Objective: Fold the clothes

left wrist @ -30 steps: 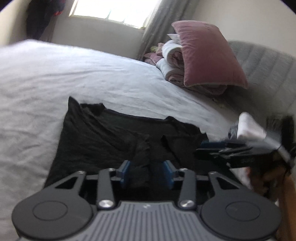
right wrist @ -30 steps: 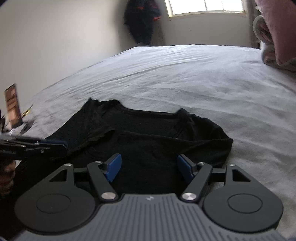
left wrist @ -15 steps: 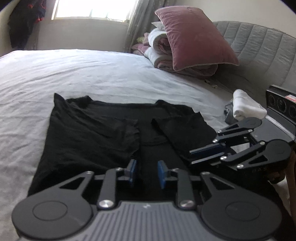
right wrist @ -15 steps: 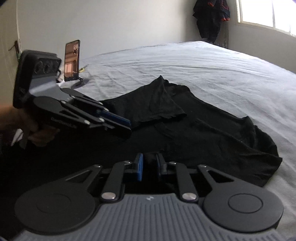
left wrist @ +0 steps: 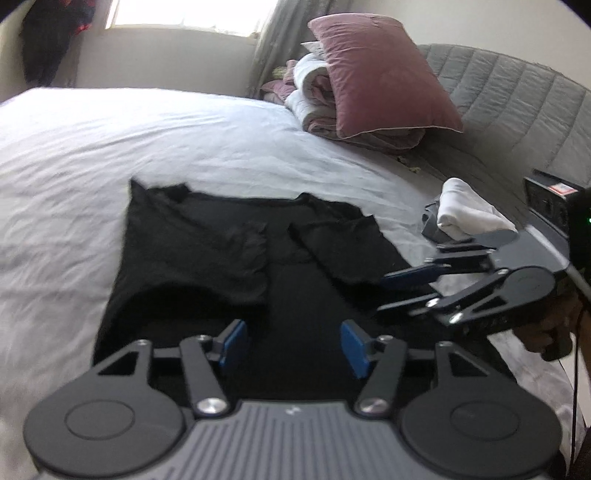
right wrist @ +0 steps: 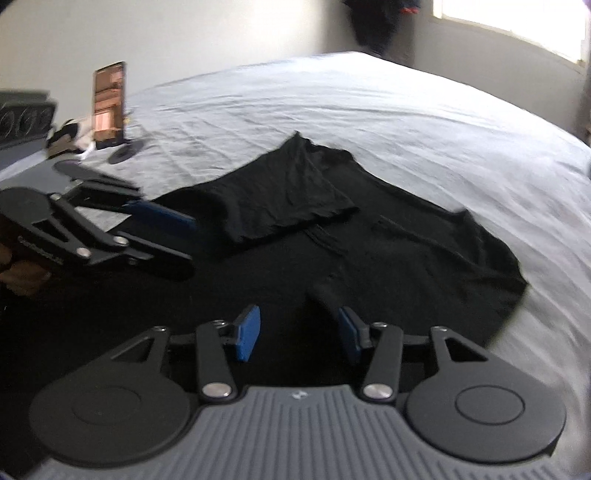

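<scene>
A black T-shirt (left wrist: pixel 229 254) lies flat on the white bed (left wrist: pixel 110 140), collar away from me and both sleeves folded inward. My left gripper (left wrist: pixel 293 347) hovers over the shirt's near dark hem; its jaws are opening and its blue pads press on nothing. It also shows in the right wrist view as the left gripper (right wrist: pixel 188 243), over the shirt's (right wrist: pixel 406 251) left side. My right gripper (right wrist: pixel 299 336) is opening above the hem, a raised fold of cloth just ahead of its right pad. In the left wrist view the right gripper (left wrist: pixel 397 291) sits at the shirt's right edge.
A pink pillow (left wrist: pixel 380 74) leans on a folded duvet (left wrist: pixel 314 99) by the grey headboard (left wrist: pixel 517 107). White folded cloth (left wrist: pixel 465 206) lies at the bed's right side. A phone on a stand (right wrist: pixel 109 103) stands at the left edge. Dark clothes (right wrist: pixel 380 22) hang near the window.
Both grippers narrowed over the shirt's hem half a second ago and have since spread apart. Both hands shifted sideways a little, and the shirt lies as it did.
</scene>
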{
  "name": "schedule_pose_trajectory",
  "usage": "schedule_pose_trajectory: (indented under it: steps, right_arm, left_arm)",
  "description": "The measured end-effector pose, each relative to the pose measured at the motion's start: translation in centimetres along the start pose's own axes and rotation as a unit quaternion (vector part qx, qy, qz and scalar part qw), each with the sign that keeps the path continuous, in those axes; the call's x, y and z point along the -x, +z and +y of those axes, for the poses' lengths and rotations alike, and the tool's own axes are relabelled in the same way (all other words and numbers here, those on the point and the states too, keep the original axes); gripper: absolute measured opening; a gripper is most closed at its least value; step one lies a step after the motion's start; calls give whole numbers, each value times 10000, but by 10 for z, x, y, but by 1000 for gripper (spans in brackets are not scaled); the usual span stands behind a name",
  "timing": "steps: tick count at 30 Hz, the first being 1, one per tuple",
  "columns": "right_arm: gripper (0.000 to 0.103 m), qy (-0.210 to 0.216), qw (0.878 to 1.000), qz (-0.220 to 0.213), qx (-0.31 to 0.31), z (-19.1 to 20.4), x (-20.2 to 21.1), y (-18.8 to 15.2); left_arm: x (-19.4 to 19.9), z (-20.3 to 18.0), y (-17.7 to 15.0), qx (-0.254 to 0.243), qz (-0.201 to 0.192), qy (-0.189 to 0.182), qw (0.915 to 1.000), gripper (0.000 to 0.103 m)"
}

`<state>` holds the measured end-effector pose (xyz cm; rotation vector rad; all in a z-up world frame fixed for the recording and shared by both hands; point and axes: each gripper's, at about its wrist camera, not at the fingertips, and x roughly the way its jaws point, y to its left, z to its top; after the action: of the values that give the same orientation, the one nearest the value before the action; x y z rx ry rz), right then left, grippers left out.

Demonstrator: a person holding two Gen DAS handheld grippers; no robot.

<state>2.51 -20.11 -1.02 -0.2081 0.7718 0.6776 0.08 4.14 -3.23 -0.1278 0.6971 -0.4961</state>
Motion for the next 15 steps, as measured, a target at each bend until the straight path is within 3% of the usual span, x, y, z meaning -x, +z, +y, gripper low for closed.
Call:
schedule_pose_trajectory:
  steps: [7, 15]
  right_arm:
    - [52, -718, 9954, 352, -532, 19, 31, -46]
    - [53, -1115, 9878, 426, -996, 34, 65, -80]
  left_arm:
    - [35, 12, -37, -61, 59, 185, 9998, 59]
    - [76, 25, -71, -201, -20, 222, 9996, 59]
